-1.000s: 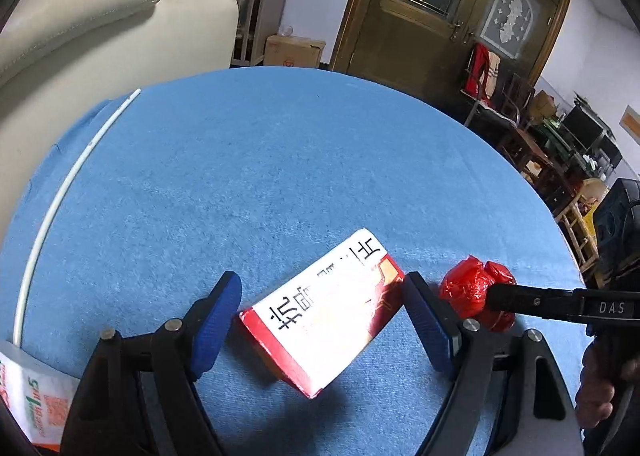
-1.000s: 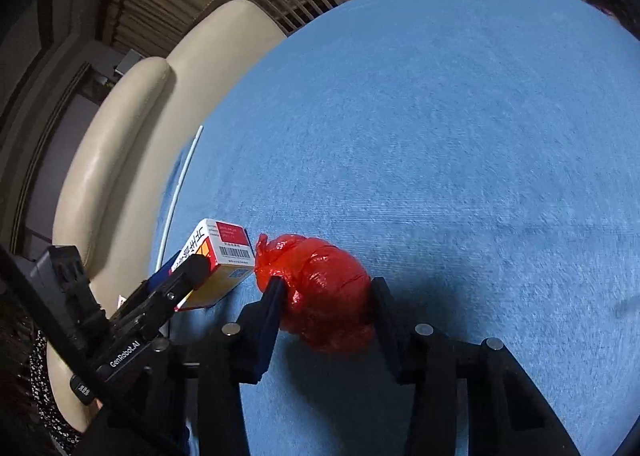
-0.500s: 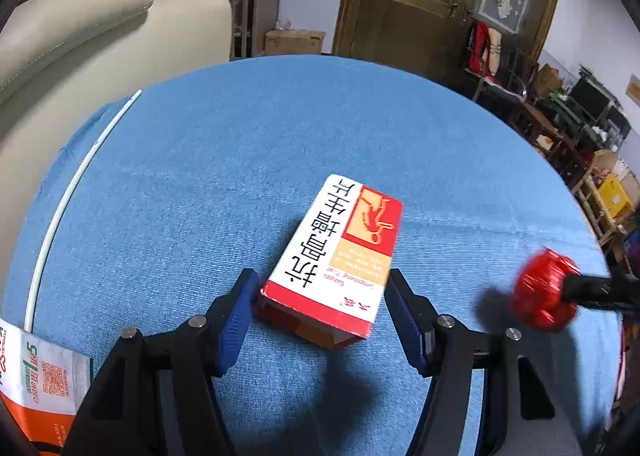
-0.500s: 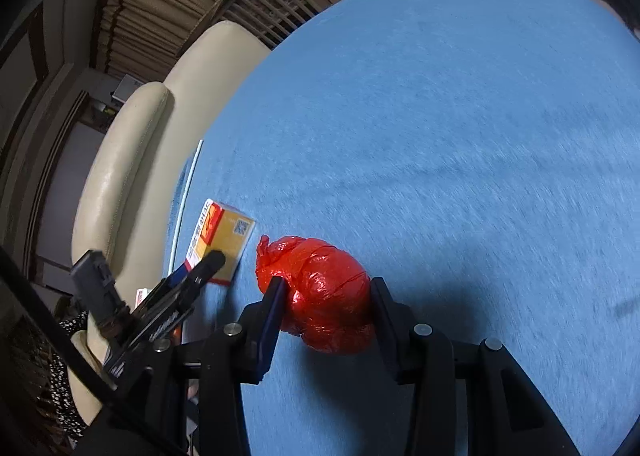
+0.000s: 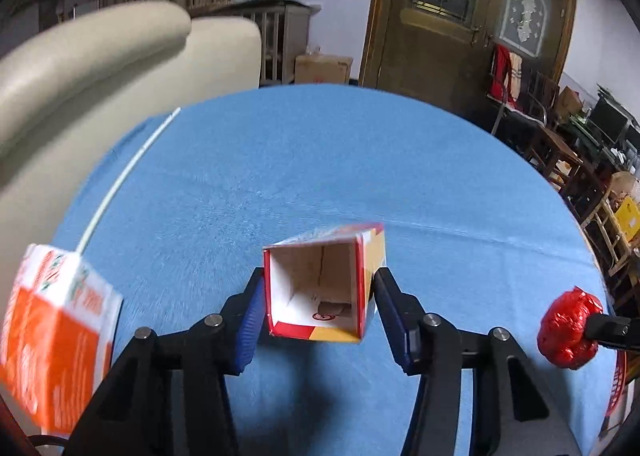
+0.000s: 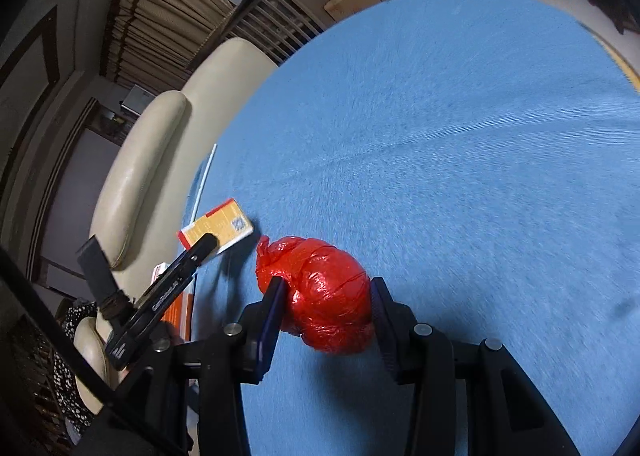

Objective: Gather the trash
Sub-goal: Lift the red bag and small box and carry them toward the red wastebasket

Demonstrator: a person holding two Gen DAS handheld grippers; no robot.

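Observation:
My left gripper (image 5: 318, 306) is shut on an empty red, white and yellow carton (image 5: 320, 288), lifted above the blue tablecloth (image 5: 320, 159) with its open end facing the camera. My right gripper (image 6: 326, 306) is shut on a crumpled red plastic bag (image 6: 324, 296), held above the cloth. The bag also shows at the right edge of the left wrist view (image 5: 568, 330). The carton (image 6: 224, 225) and the left gripper holding it show at the left of the right wrist view.
An orange and white package (image 5: 52, 340) lies at the table's left edge beside a thin white rod (image 5: 128, 171). A cream sofa (image 5: 92, 67) stands behind the table on the left. Wooden doors and cluttered furniture (image 5: 560, 127) stand beyond.
My left gripper closed on the carton and lifted and tilted it, so its open end now faces the camera. My right gripper rose with the red bag and moved away to the right.

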